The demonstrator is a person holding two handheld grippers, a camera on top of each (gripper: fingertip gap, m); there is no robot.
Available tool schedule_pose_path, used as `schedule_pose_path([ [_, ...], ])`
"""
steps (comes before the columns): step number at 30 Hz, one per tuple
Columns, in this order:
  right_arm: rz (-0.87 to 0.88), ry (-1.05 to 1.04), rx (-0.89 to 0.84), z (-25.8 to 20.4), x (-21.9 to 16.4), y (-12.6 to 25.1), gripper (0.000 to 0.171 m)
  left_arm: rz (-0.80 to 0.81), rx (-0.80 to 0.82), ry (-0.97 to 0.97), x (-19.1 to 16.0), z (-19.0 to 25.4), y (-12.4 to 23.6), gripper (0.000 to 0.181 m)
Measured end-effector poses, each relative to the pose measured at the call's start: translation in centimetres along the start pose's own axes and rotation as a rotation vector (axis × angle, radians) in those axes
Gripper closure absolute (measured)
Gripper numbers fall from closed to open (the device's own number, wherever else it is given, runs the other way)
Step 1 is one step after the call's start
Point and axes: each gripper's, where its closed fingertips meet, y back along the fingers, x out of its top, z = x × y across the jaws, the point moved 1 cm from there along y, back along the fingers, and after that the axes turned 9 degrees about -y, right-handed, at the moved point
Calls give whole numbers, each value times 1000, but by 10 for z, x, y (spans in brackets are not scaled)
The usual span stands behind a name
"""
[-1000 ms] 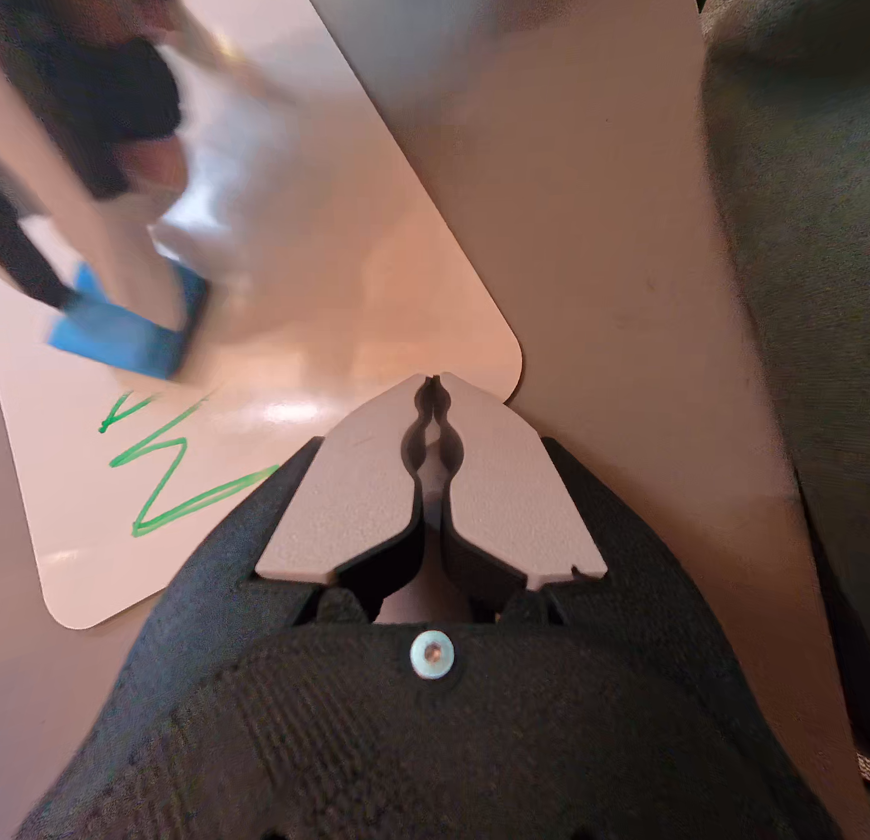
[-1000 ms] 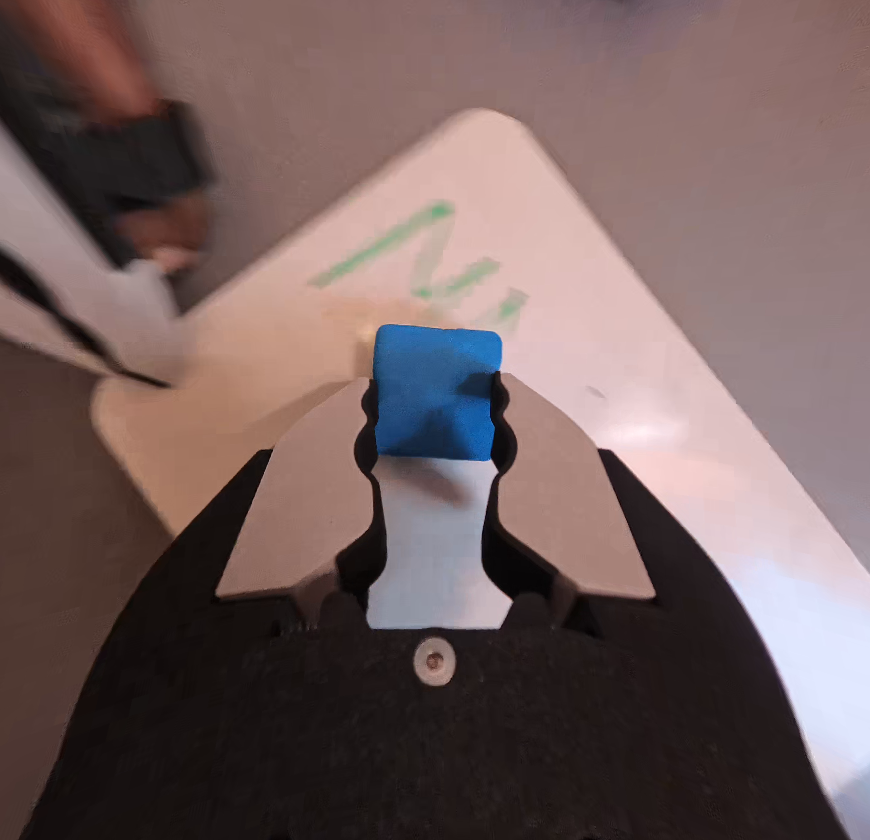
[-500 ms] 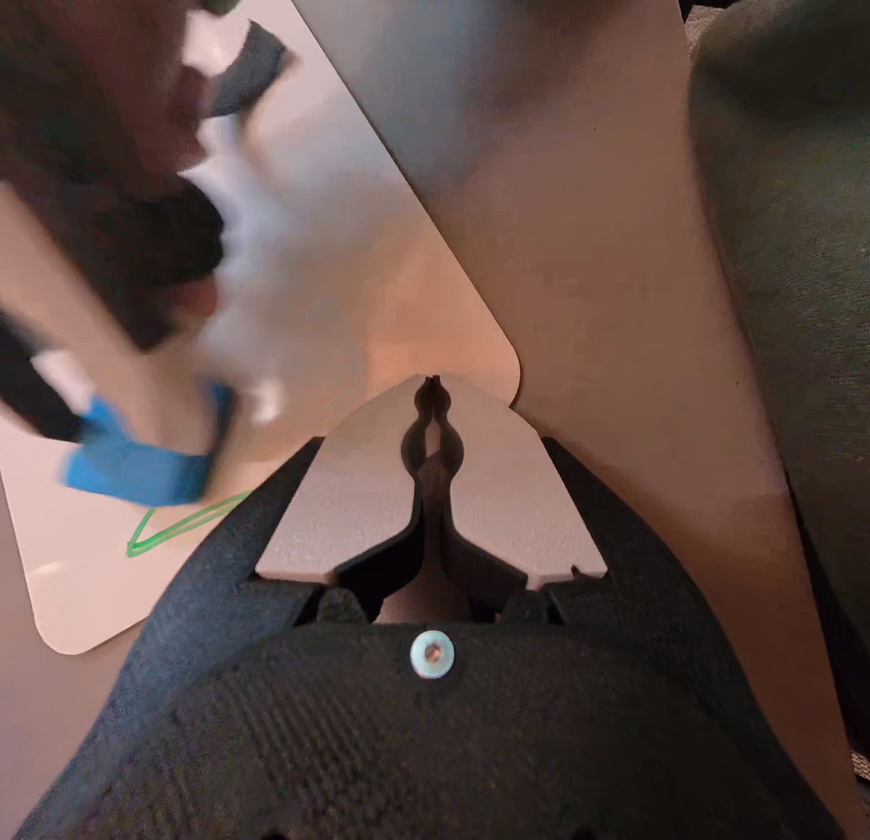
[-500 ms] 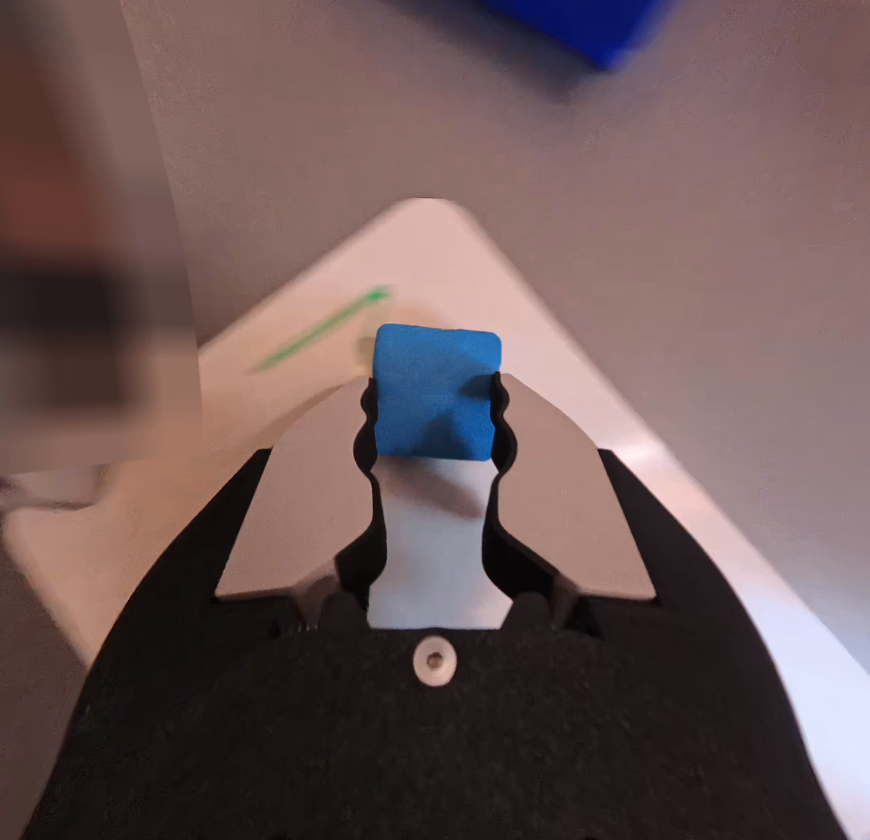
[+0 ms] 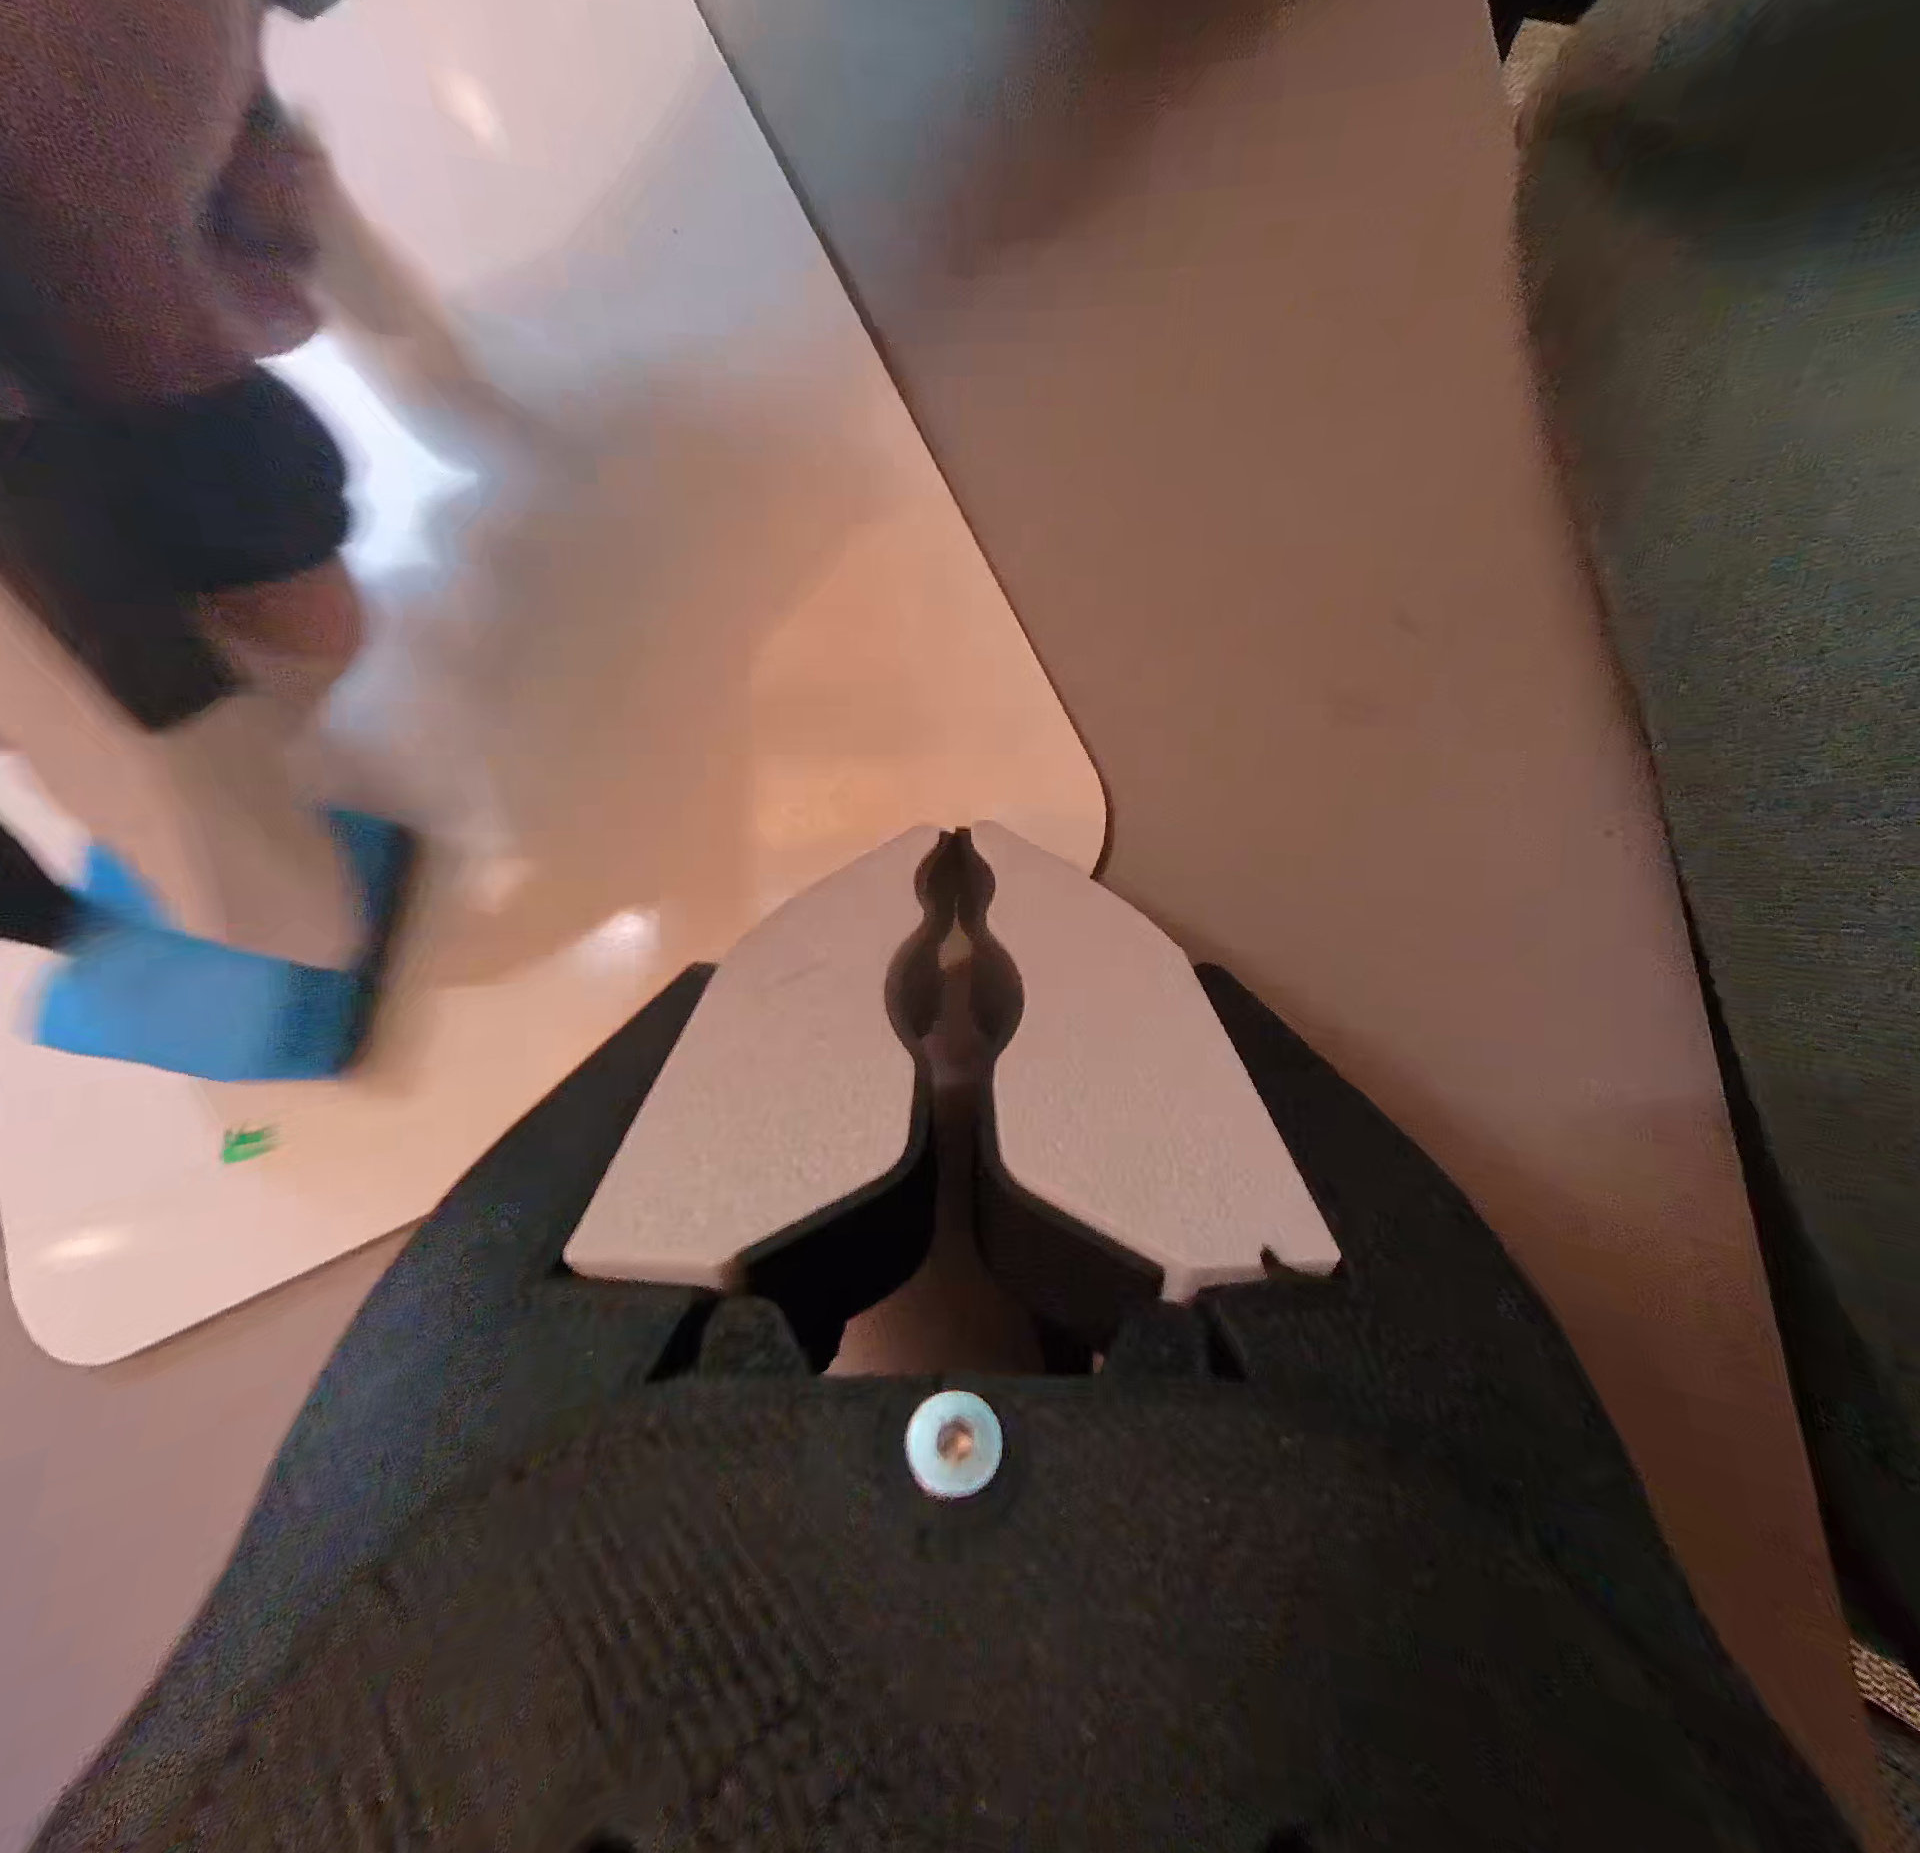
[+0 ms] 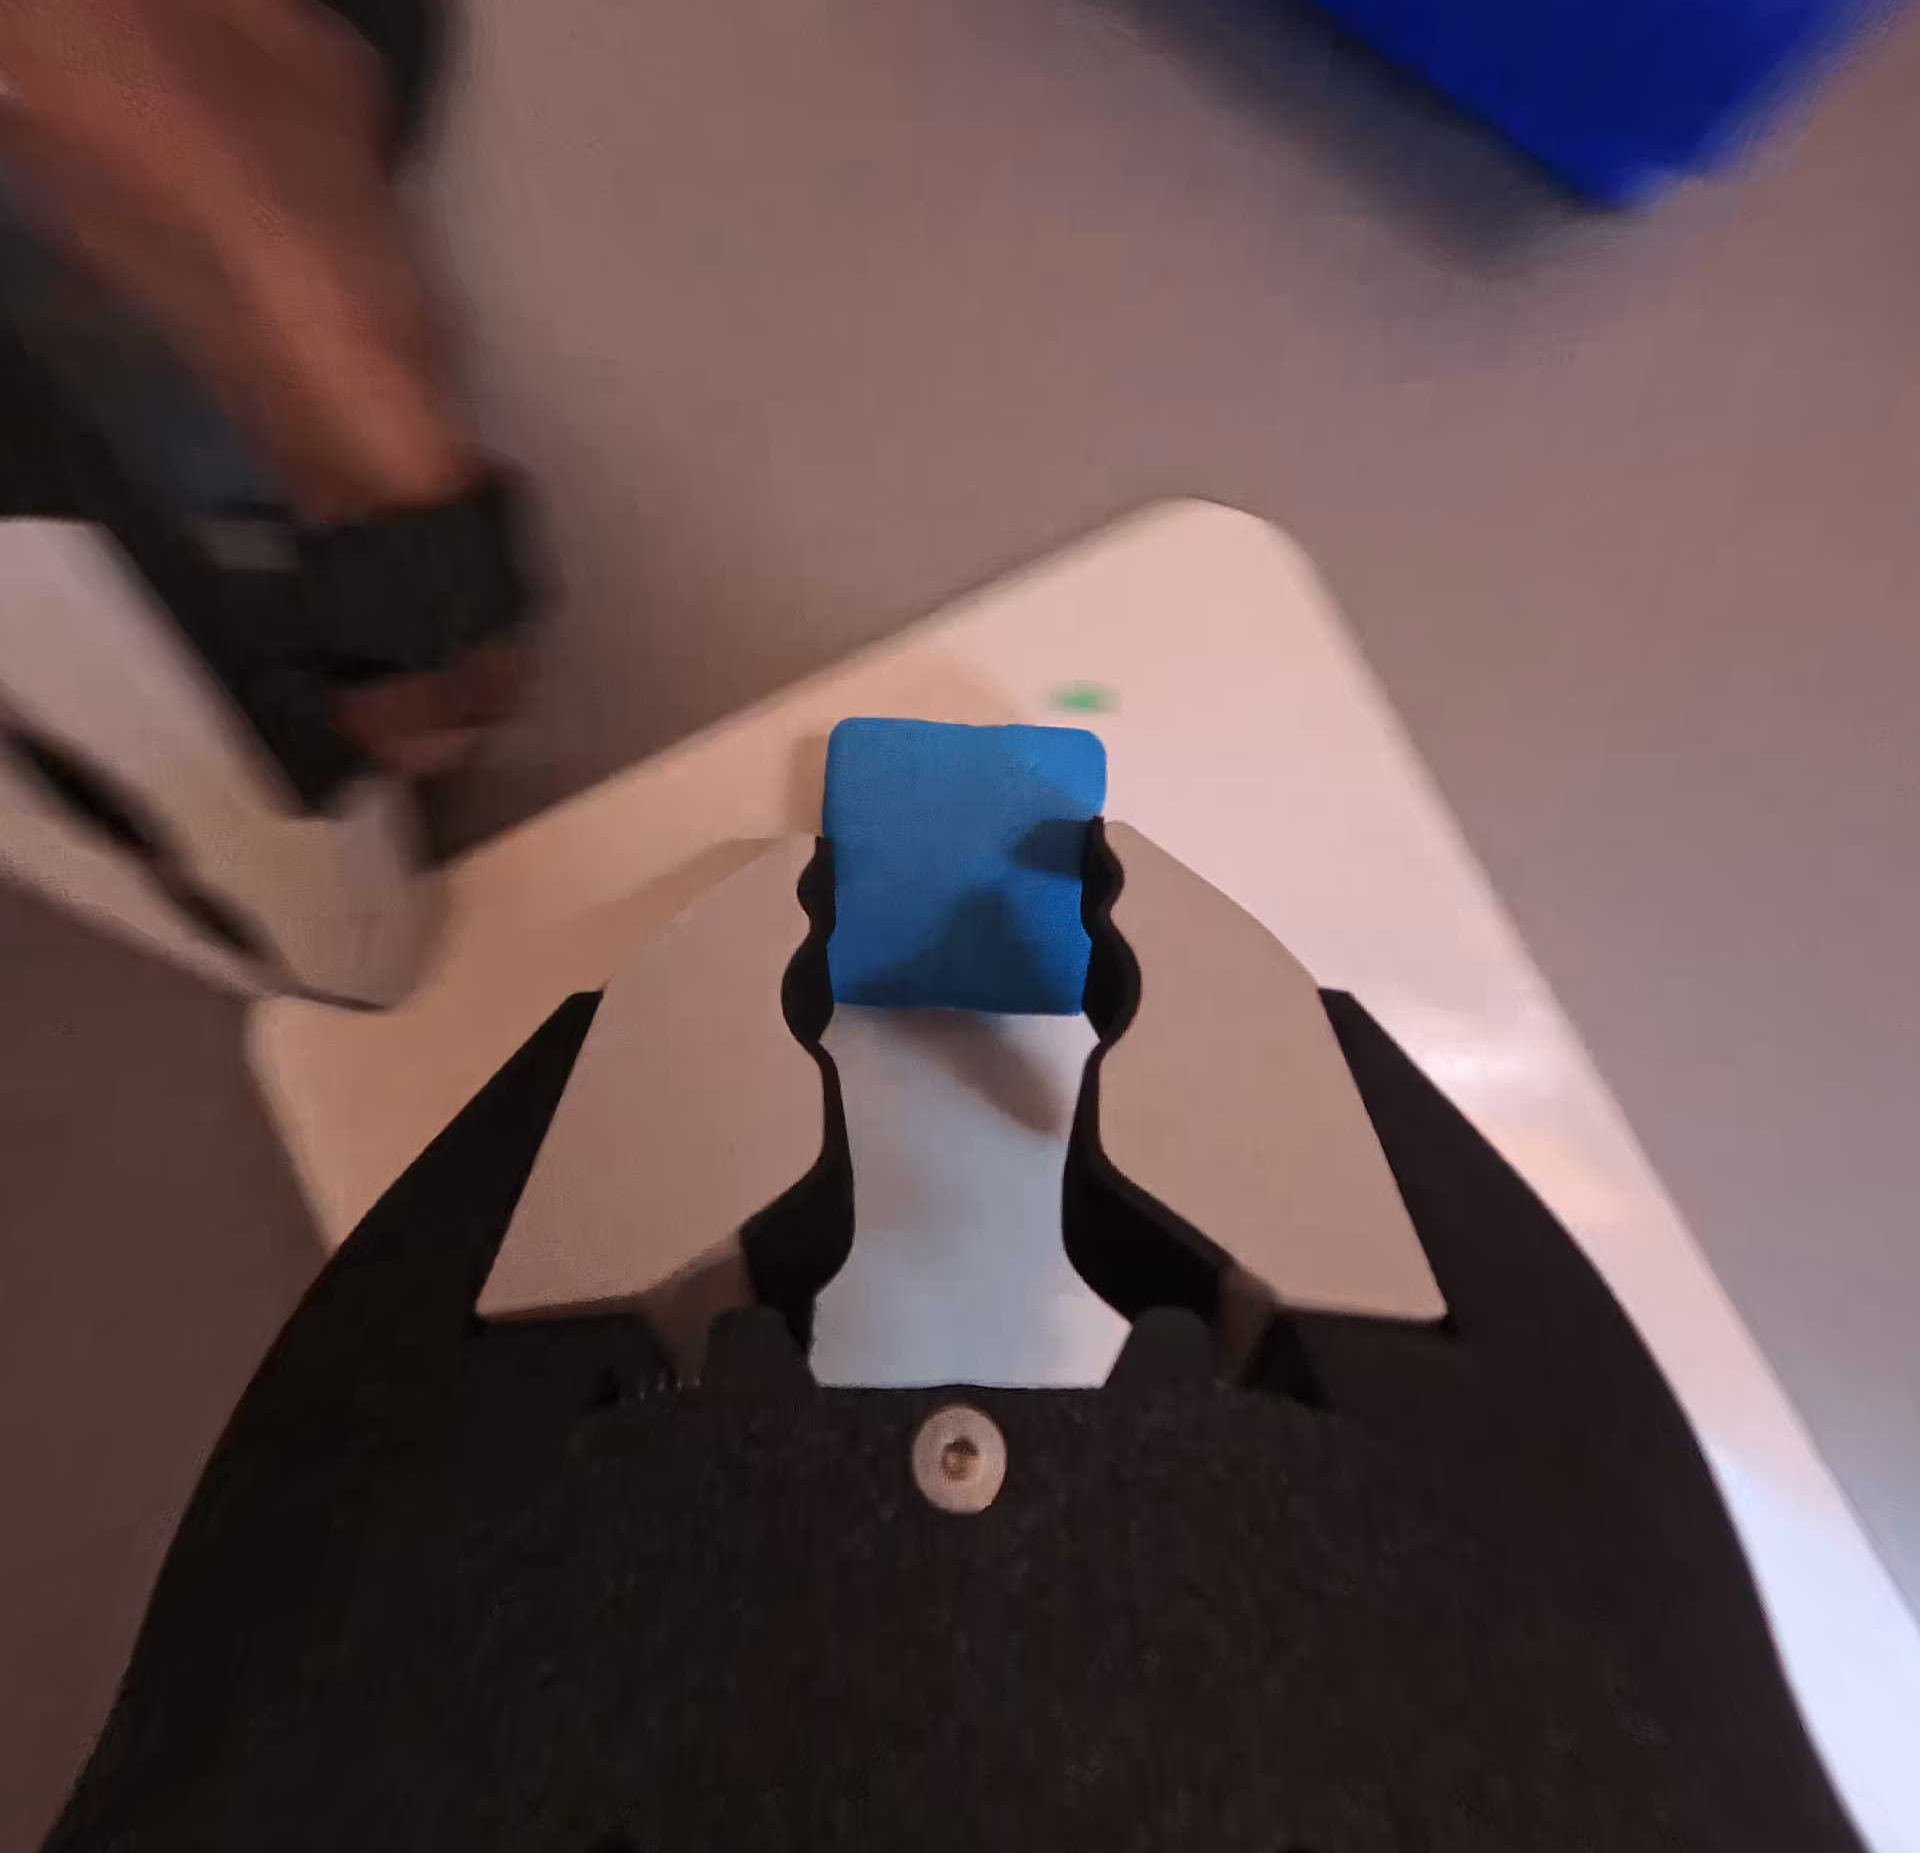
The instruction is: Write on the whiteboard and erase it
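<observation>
1. Right gripper (image 6: 961,873): nearest in right wrist view, closed on your blue eraser (image 6: 961,868), block pinched btwn the tips and sticking out past them. Eraser face looks down on the whiteboard (image 6: 1299,816); contact can't be confirmed, blur.

2. Left gripper (image 5: 958,847): tips together, nothing held, parked at the board's near right corner.

3. Whiteboard: flat on the surface (image 5: 1299,453), white, rounded corners. Mostly wiped.

4. Green mark (image 5: 249,1143): small leftover, near the board's near left corner, just beside the eraser in left wrist view.

5. Far right, right wrist view: blue object (image 6: 1558,58), blurred, kind unclear.

Risks: you stop short and the green mark stays. A fast stroke w/ nothing pinning the board may slide it. Tilt the eraser and only an edge wipes, smearing ink. Grip is shallow; a hard push could twist the block out.
</observation>
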Motion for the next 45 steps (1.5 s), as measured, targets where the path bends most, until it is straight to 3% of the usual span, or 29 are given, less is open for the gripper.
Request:
schedule_pose_path([
  [3, -21, 131, 51, -40, 12, -15, 124, 0, -4, -3, 1, 0, -1, 181],
  [6, 58, -86, -71, 33, 24, -15, 124, 0, -2, -8, 1, 0, -1, 181],
  [8, 58, -147, -98, 53, 13, -3, 124, 3, -1, -5, 1, 0, -1, 181],
  [11, 3, 9, 5, -13, 8, -9, 125, 6, -11, -4, 1, 0, -2, 181],
  [13, -8, 97, 3, -29, 19, -19, 124, 7, -15, -4, 2, 0, -2, 181],
  [17, 31, -116, -98, 51, 23, -12, 124, 5, -6, -8, 2, 0, -3, 181],
  [23, -43, 195, 113, -67, -2, -7, 124, 5, -23, -15, 3, 3, -2, 181],
  [25, -13, 123, 120, -49, 6, -11, 124, 1, -12, -16, 3, 3, -3, 180],
  [28, 48, -21, -28, 26, 29, -20, 124, 2, -7, -4, 2, 1, -3, 181],
  [30, 32, -28, -32, 36, 32, -21, 124, -2, 1, -5, 2, 0, -3, 181],
  [34, -39, 178, 195, -55, -1, -6, 124, -6, -4, -4, 1, 0, -2, 181],
  [36, -59, 275, 224, -77, -12, -1, 124, -6, -37, 7, 1, 4, 0, 181],
  [38, -53, 255, 228, -65, -4, -6, 124, -8, -47, 1, 1, 8, 0, 181],
  [42, 23, 61, 22, 23, 33, -23, 124, -8, -40, 1, 2, 8, 0, 181],
  [45, -7, 115, 78, -1, 19, -15, 124, -11, -35, -2, 2, 7, 0, 181],
])
